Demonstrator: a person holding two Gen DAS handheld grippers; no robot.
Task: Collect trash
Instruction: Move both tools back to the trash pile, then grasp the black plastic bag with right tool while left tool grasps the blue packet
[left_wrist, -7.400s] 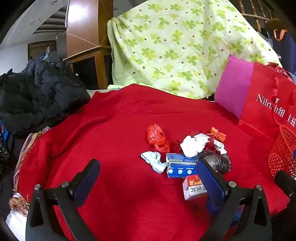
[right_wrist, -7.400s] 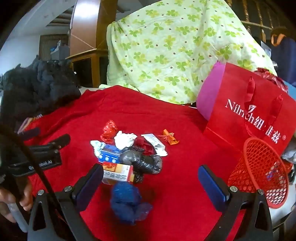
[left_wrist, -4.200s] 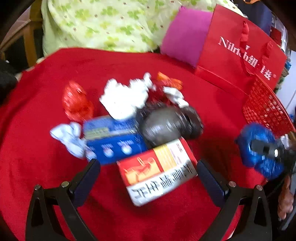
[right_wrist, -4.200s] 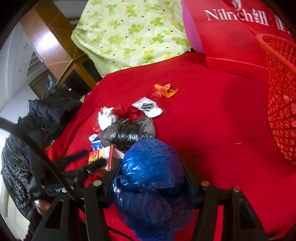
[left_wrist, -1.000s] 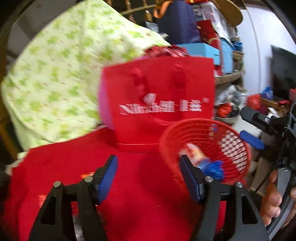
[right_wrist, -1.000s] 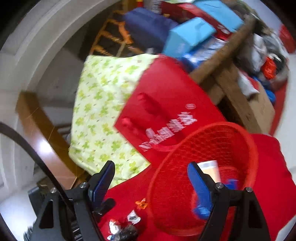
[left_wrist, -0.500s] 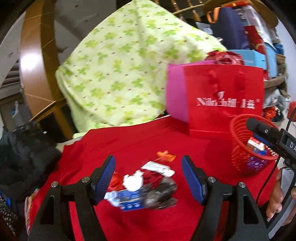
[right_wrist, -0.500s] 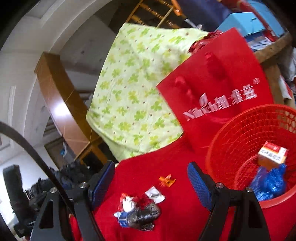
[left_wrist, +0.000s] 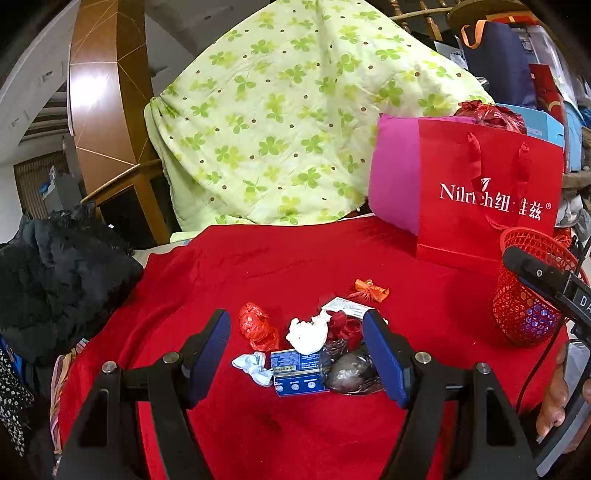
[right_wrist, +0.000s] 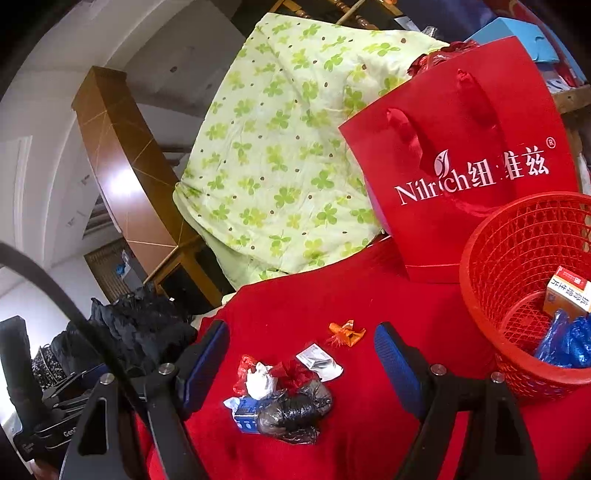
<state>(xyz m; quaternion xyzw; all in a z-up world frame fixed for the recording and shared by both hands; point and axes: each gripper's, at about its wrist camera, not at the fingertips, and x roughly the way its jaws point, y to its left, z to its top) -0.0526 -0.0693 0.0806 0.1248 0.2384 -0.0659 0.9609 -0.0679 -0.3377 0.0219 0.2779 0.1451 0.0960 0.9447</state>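
1. While a red cloth (left_wrist: 295, 266) covers the surface, a clover quilt (left_wrist: 295, 122) and red gift bag (left_wrist: 491, 195) stand behind.
2. Trash pile (left_wrist: 314, 350) sits mid-cloth; red basket (right_wrist: 491, 280) at right holds a carton (right_wrist: 567, 291) and blue bag (right_wrist: 565, 343).
3. Left gripper (left_wrist: 297, 350) is spread wide, empty, hovering over the pile.
4. Right gripper (right_wrist: 301, 363) is spread wide, holding nothing.

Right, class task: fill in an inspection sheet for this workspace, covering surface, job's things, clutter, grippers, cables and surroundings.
Surface: red blanket, wrinkled.
Job's things: trash pile of wrappers, a blue box and a black bag; red basket holds a red-and-white carton and a blue bag.
Clutter: black jacket, red shopping bag.
Grippers: left gripper and right gripper both open, empty.
Cables: black cable beside the right gripper.
Surroundings: green clover quilt, wooden post.
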